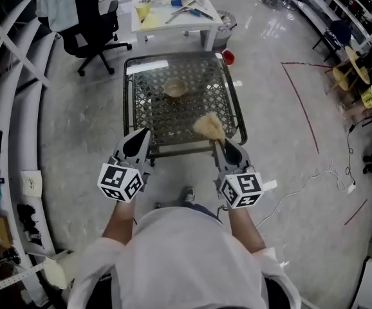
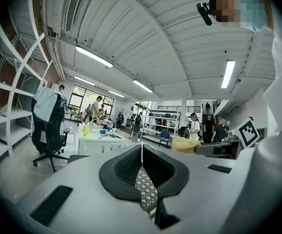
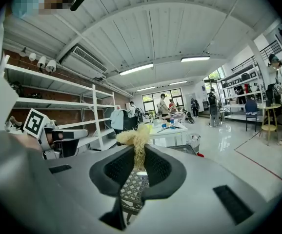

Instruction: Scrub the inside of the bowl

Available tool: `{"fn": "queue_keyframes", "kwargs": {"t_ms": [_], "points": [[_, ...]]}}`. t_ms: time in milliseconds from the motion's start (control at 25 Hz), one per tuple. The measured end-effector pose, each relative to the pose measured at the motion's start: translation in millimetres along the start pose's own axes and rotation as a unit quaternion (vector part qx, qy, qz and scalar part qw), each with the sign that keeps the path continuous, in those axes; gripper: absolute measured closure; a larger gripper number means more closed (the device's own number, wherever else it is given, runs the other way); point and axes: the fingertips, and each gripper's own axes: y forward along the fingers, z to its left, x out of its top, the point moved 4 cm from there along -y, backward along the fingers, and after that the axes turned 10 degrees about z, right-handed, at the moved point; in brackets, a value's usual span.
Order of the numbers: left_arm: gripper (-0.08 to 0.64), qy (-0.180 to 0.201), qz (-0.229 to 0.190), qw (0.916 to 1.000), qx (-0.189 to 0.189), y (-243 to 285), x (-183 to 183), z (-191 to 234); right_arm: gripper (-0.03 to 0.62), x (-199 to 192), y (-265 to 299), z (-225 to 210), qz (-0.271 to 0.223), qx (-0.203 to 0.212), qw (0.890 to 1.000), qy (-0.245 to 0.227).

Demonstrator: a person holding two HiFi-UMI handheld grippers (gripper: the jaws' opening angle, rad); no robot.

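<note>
- Small tan bowl [image 1: 174, 89], upright, mid glass-topped lattice table [image 1: 147, 118].
- Left gripper [image 2: 141, 149]: jaws pressed together, empty.
- Right gripper [image 3: 139, 155]: jaws clamped on straw-yellow fibrous scrubber [image 3: 135, 136], apart from bowl.

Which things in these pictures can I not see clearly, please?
- Inside of the bowl: too small in the head view; clean or dirty unclear.
- Gripper views: no bowl shows; each gripper's body covers the lower picture.
- End of the scrubber: hidden inside the right gripper.
</note>
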Motion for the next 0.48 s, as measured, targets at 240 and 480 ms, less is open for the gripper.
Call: {"fn": "queue_keyframes", "kwargs": {"t_ms": [240, 480], "points": [[0.525, -0.008, -0.002, 0.9995, 0.03, 33.0, 7.2, -10.8, 0.523, 9.7, 18.1, -42.0, 0.008, 0.033, 0.999, -0.009], [0.526, -0.023, 0.007, 0.9981, 0.057, 45.0, 3.0, -8.3, 0.523, 12.1, 33.4, -58.7, 0.015, 0.058, 0.998, -0.009]]}}
